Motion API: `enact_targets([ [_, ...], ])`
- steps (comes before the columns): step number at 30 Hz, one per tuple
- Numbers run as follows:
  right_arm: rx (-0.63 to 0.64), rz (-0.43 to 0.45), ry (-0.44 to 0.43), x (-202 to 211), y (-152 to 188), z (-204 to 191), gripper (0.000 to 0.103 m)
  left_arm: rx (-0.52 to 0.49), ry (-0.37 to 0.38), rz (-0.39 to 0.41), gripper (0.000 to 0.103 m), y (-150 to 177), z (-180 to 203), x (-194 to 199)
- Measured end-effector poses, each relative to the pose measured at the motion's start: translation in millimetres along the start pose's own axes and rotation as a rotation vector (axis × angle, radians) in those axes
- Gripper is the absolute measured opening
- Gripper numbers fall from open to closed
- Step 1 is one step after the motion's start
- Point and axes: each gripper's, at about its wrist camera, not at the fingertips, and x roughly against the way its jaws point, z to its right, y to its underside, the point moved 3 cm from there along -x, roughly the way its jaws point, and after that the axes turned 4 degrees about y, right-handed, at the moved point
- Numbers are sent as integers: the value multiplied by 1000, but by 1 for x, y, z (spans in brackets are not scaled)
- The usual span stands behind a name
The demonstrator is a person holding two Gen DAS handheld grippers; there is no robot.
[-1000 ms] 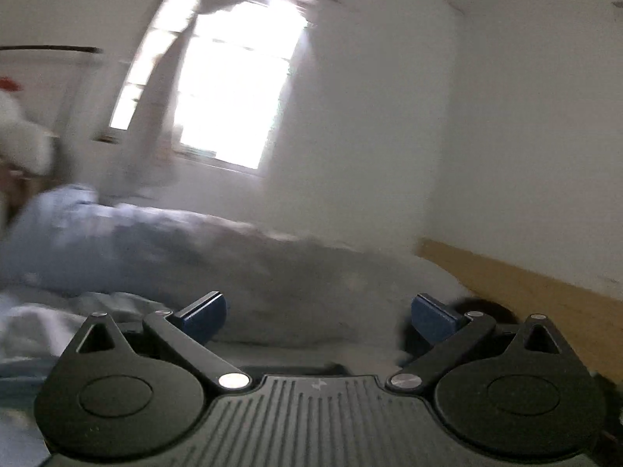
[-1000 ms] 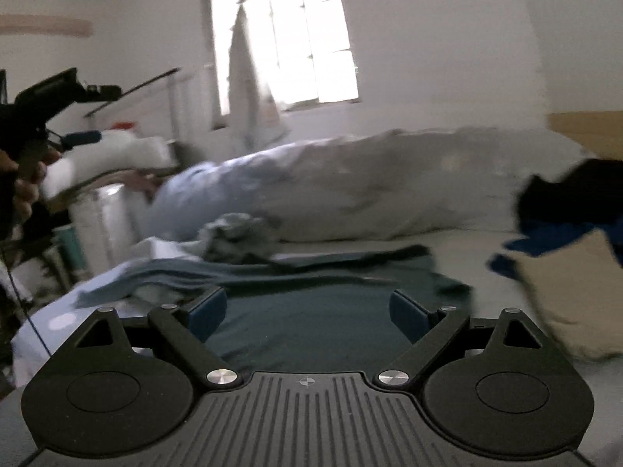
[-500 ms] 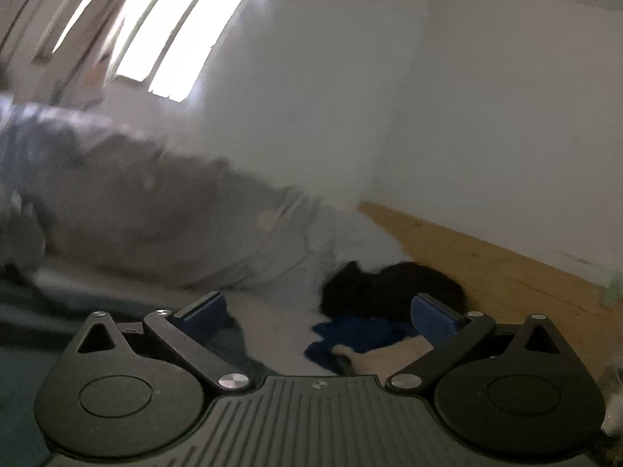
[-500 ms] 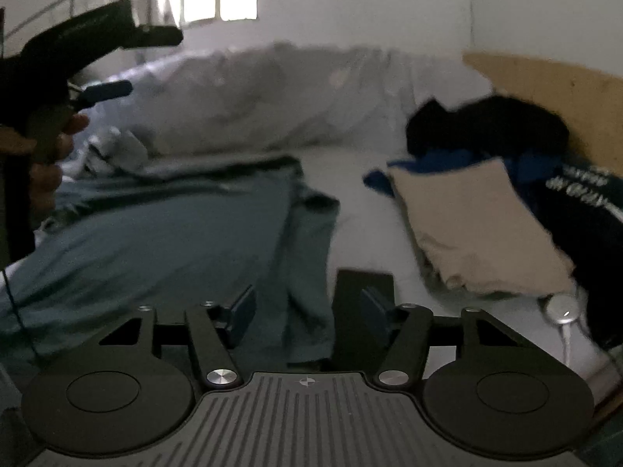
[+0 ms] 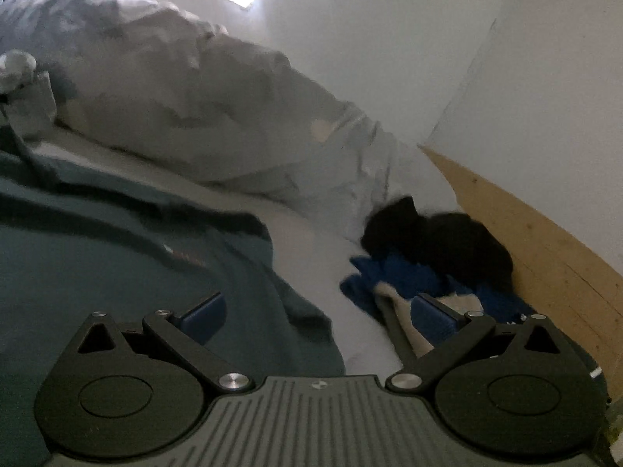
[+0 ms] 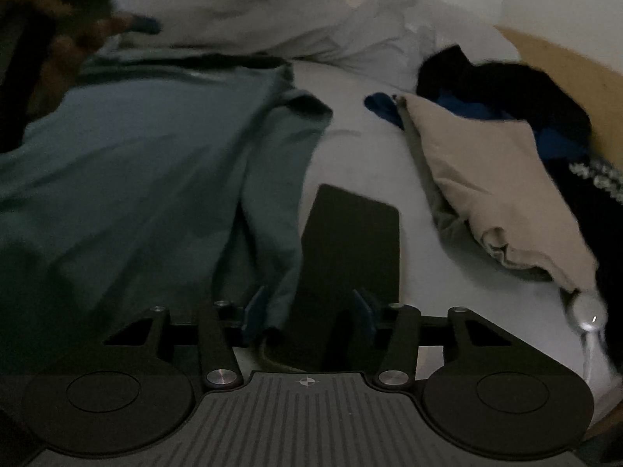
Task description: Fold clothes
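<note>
My right gripper [image 6: 307,313] sits low on the bed with its jaws partly apart, and the hem end of the teal shirt [image 6: 128,163] hangs in the gap against the left pad [image 6: 253,309]; I can't tell if the pads actually pinch it. A flat black rectangle [image 6: 352,249] lies on the white sheet [image 6: 362,155] right ahead of that gripper, just beside the shirt's right edge. My left gripper [image 5: 317,311] is wide open and holds nothing, hovering over the shirt's right border [image 5: 296,311] where the cloth gives way to bare sheet. The shirt is spread flat across the left half of the bed, its right edge wavy and rumpled. A strip of bare sheet runs between that edge and the pile on the right: a folded tan garment [image 6: 494,179], blue cloth [image 6: 383,107] and black cloth [image 6: 506,85] behind it, all pushed near the wooden headboard [image 5: 545,257]. Farther back, a bunched pale duvet [image 5: 175,89] closes off the far side along the white wall [image 5: 525,78].
</note>
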Motion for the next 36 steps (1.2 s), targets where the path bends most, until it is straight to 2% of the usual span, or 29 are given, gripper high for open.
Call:
enact_targets([
  [1,13,9,4,2,0,-2,49,2,8,-4,103,1,2,0],
  [3,52,17,-2,4,-2,-6,36,-2,16,-3,103,-2,11,6],
  [5,65,23,-14,5,-3,-10,28,10,2,0,103,-2,8,4],
  [6,75,33,-12,7,-4,-14,19,21,-7,-1,103,-2,6,1],
  [9,101,61,-35,11,-10,-22,5,67,-34,-26,103,-1,1,-4],
  [11,119,80,-51,13,-14,-27,4,67,-41,-41,103,-2,0,-3],
  [21,178,361,-193,76,-77,-33,4,30,-136,-49,103,-24,-18,-1],
  [23,188,385,-253,87,-80,-30,4,27,-154,-60,103,-27,-22,-1],
  [28,213,444,-405,116,-88,-24,4,30,-90,-141,103,-24,-17,-10],
  [31,290,386,-489,114,-68,-41,4,63,-2,-179,103,-20,-9,-17],
  [33,274,308,-551,100,-55,-44,4,67,24,-205,103,-18,-5,-25],
  [36,291,224,-565,84,-41,-52,4,61,45,-257,103,-14,2,-41],
])
